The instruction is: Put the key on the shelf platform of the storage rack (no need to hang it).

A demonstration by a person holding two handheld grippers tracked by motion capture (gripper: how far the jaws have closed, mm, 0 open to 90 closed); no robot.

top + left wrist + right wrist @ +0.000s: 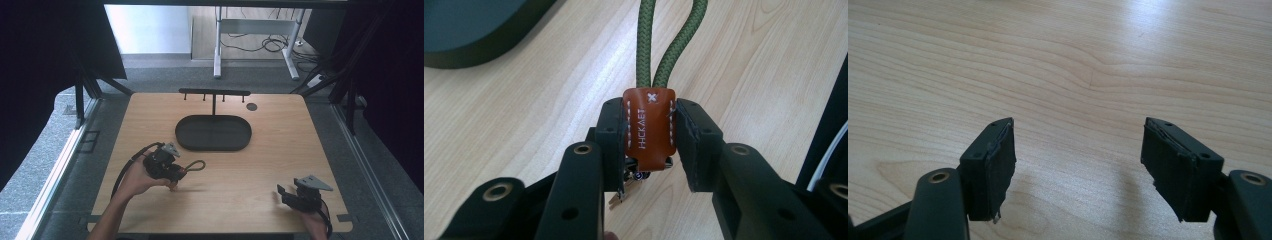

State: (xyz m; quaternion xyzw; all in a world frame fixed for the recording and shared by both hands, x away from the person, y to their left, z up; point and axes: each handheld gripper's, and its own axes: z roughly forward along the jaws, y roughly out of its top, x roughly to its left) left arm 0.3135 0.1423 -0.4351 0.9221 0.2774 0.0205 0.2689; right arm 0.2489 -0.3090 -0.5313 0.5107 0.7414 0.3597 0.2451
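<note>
Wooden table (240, 175), dark oval tray (213, 133) mid-back, hook rack (214, 93) behind. Left gripper (650, 131) front-left of tray, jaws clamped on brown leather tab (649, 127) of green cord loop (196, 166). Right gripper (1078, 165) near front-right edge, jaws wide apart, nothing between.

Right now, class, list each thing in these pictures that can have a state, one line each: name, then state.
Left gripper: shut on the keychain's brown leather tab.
Right gripper: open, holding nothing, jaws wide apart over bare wood.
Keychain: gripped, its green cord loop sticking out past the jaws.
Oval tray: empty.
Hook rack: upright, nothing hanging on it.
</note>
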